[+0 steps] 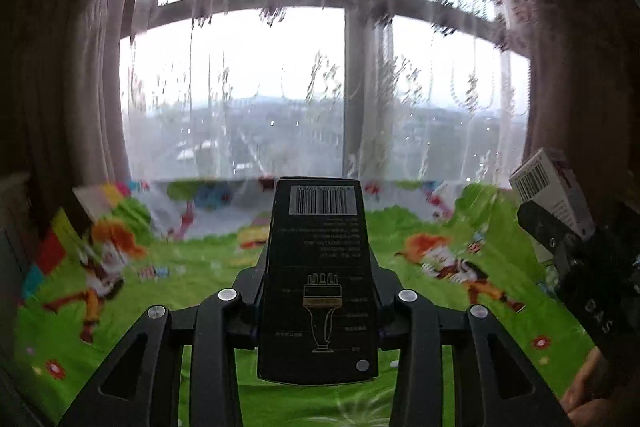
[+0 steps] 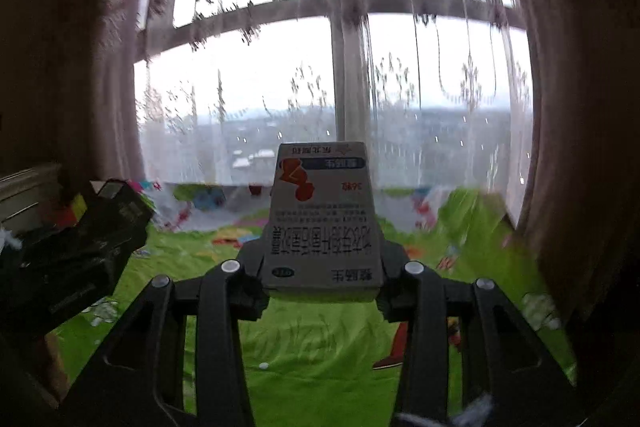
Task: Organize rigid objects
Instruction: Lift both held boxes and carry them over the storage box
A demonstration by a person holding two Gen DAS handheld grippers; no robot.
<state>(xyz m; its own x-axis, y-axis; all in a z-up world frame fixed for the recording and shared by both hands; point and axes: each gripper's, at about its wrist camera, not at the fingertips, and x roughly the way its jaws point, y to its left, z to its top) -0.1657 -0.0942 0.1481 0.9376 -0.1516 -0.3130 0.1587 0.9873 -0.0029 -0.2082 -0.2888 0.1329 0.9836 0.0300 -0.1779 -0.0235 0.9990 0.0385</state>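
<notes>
A tall black box (image 1: 318,279) with a barcode and a gold line drawing is clamped in my left gripper (image 1: 318,267), raised above the bed. My right gripper (image 2: 324,247) is shut on a white medicine box (image 2: 323,219) with a red mark and printed text, also held up in the air. From the left wrist view the white box (image 1: 550,191) and the right gripper (image 1: 560,239) show at the right edge. From the right wrist view the left gripper and its black box (image 2: 120,211) show at the left.
Below lies a bright green cartoon-print sheet (image 1: 192,267) on a bed. A large window (image 1: 280,87) with sheer patterned curtains fills the back, with dark drapes on both sides. Coloured blocks (image 1: 52,247) sit at the far left. A hand (image 1: 588,395) shows at lower right.
</notes>
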